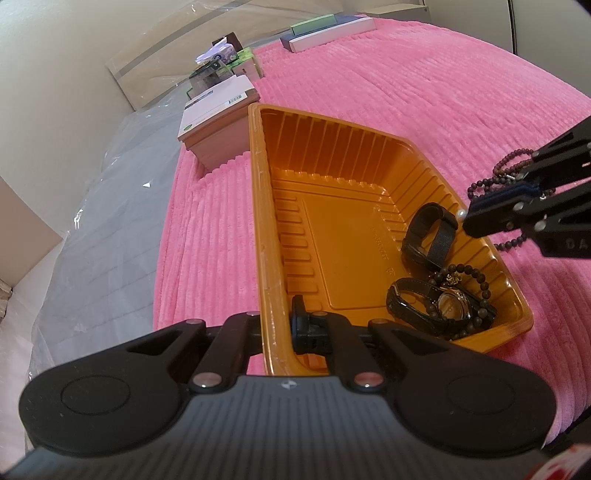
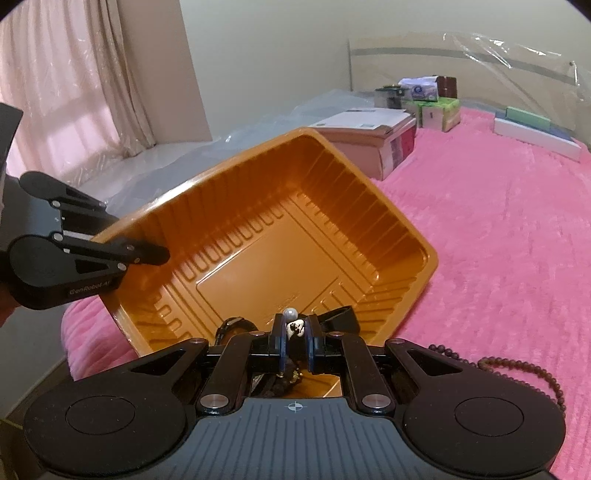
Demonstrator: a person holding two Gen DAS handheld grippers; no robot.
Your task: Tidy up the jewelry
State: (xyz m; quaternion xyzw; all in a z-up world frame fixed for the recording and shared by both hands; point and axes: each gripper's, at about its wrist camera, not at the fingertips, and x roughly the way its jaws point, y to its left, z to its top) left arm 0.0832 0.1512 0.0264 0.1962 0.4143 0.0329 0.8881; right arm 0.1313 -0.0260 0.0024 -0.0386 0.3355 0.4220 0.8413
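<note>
Pearl trinket (image 2: 293, 321) pinched between right jaws, above orange tray (image 2: 258, 206)

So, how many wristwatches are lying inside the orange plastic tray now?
2. A black mesh-strap wristwatch lies by the tray's right wall, and a black leather-strap wristwatch sits in the near right corner, tangled with a dark bead bracelet. More may be hidden under it.

Bed cover: pink ribbed plush blanket (image 2: 498, 229) spread over the bed
Nearest box: flat pink cardboard box with a white top (image 1: 218, 118), lying on the blanket
Far boxes: cluster of small green and white cartons (image 2: 432, 101) near the headboard
Long boxes: green, white and dark slim boxes (image 1: 328, 31) stacked together
Wrapping: clear plastic sheet (image 1: 96, 206) over the mattress edge
Window: pale pink curtain (image 2: 66, 85)
</note>
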